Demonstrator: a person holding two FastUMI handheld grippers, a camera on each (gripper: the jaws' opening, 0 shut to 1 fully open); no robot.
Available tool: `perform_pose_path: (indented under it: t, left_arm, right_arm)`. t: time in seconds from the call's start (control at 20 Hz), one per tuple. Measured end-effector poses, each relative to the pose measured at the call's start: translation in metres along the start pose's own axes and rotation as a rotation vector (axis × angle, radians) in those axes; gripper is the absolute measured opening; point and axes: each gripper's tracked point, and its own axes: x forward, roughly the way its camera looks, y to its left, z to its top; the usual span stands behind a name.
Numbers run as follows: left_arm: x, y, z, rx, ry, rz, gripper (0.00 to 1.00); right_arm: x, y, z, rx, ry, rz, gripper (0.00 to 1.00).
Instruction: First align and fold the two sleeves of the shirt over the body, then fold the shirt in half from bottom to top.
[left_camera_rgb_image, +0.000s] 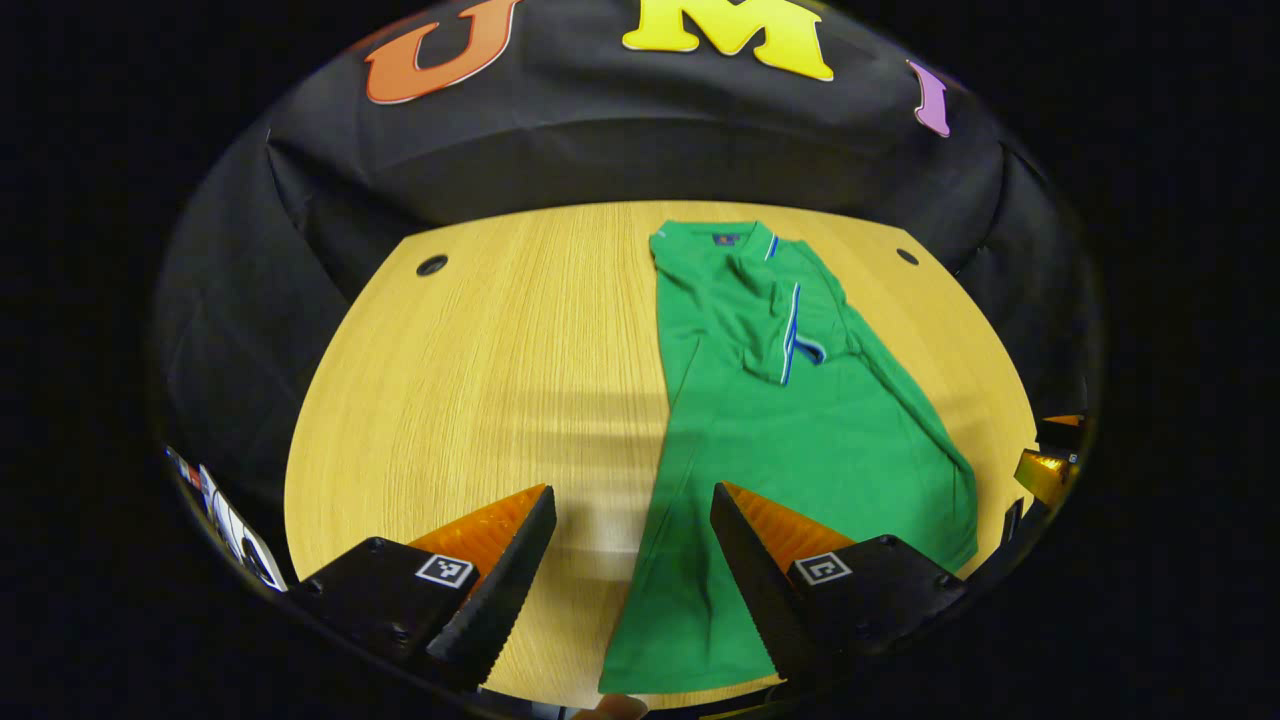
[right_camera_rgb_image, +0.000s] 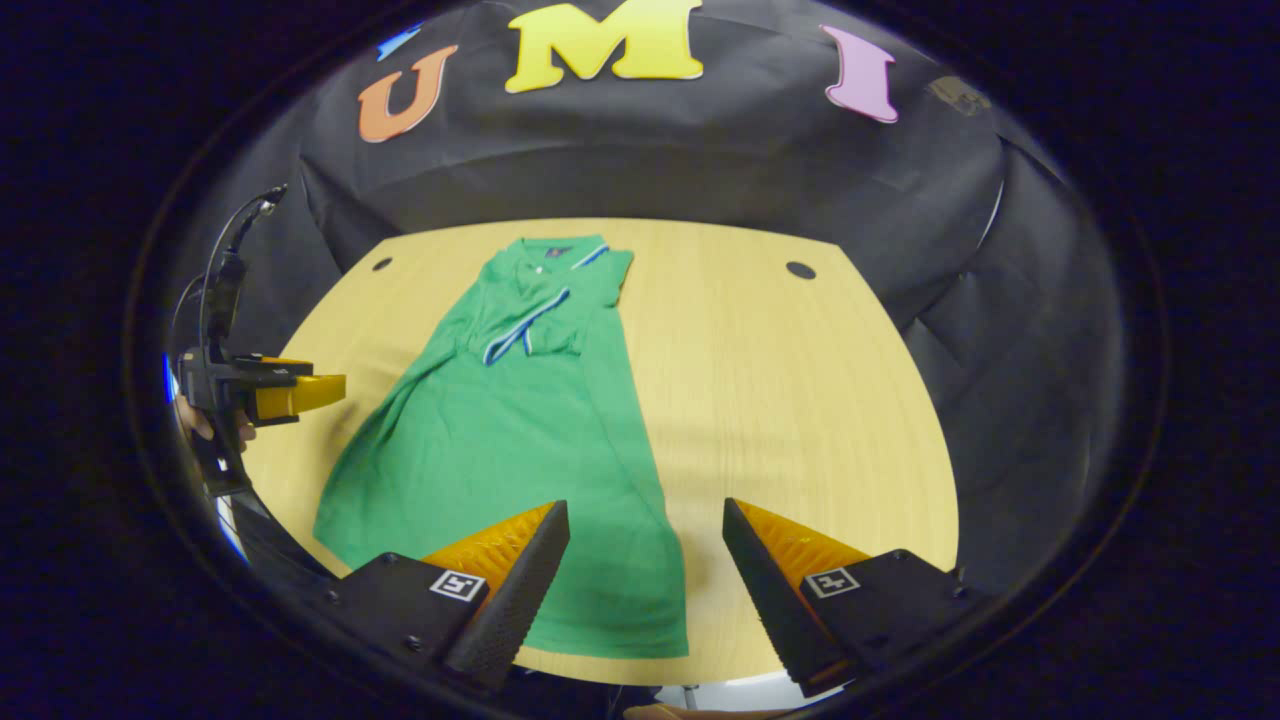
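Note:
A green polo shirt (left_camera_rgb_image: 790, 430) lies flat on the wooden table (left_camera_rgb_image: 500, 370), collar at the far end, both sleeves folded over the body with blue-white trim showing. In the left gripper view my left gripper (left_camera_rgb_image: 632, 540) stands open above the shirt's near left edge, holding nothing. The same shirt (right_camera_rgb_image: 520, 440) lies lengthwise in the right gripper view, where my right gripper (right_camera_rgb_image: 645, 555) is open above the bottom right hem, empty. At the left edge of that view the left gripper (right_camera_rgb_image: 285, 393) shows, held by a hand.
Two round cable holes (left_camera_rgb_image: 432, 265) (left_camera_rgb_image: 907, 256) sit at the table's far corners. Bare wood (right_camera_rgb_image: 800, 400) stretches right of the shirt. Black cloth walls enclose the table on three sides. The near table edge is just below both grippers.

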Motion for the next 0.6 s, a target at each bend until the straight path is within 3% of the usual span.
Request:
perform_pose_path:
  t: [0.15, 0.25, 0.6]
  left_arm:
    - [-0.006, 0.01, -0.058, -0.005, 0.124, 0.022, 1.0]
    - [-0.013, 0.005, -0.087, -0.036, 0.185, -0.003, 1.0]
    - [-0.034, 0.002, -0.136, -0.043, 0.349, 0.008, 1.0]
  right_arm:
    - [0.011, -0.007, -0.032, -0.025, 0.084, -0.013, 1.0]
    - [0.016, -0.012, -0.053, -0.014, 0.14, -0.019, 0.99]
    - [0.02, -0.022, -0.115, 0.019, 0.315, -0.029, 0.99]
